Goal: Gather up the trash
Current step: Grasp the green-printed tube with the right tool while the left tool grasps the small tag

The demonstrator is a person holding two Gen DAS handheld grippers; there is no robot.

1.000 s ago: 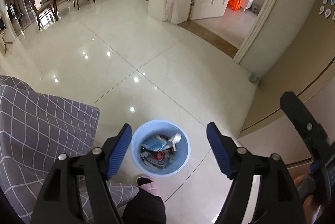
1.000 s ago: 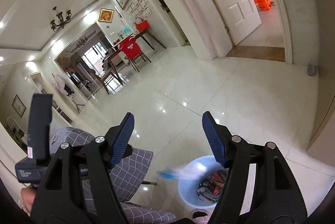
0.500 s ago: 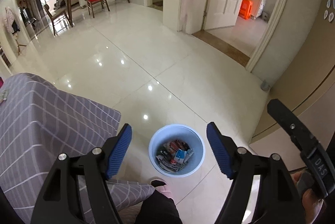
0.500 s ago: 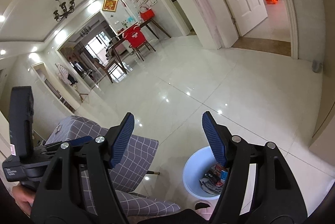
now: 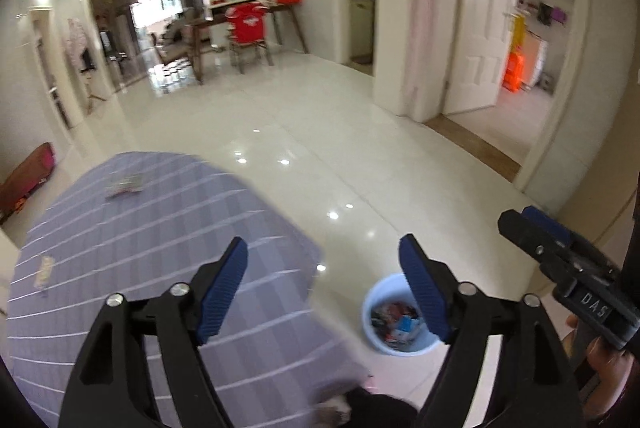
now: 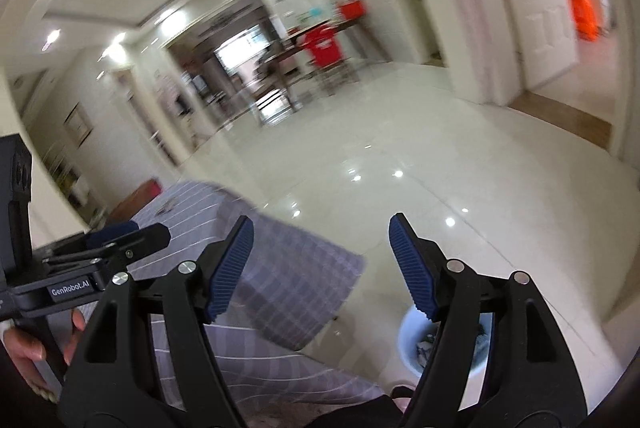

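Note:
A light blue trash bin full of wrappers stands on the floor, right of the table; it also shows in the right wrist view behind my right finger. My left gripper is open and empty above the table's right corner. My right gripper is open and empty, above the table edge; it also shows in the left wrist view. A small wrapper lies at the table's far side and another near its left edge.
The table wears a grey checked cloth. Glossy white tile floor stretches ahead. A wooden table with a red-draped chair stands far back. An open white door is at right. The person's foot is by the bin.
Both grippers have risen and swung left from over the bin toward the table. The bin has slid to the lower right of both views. The table top with wrappers has come into view.

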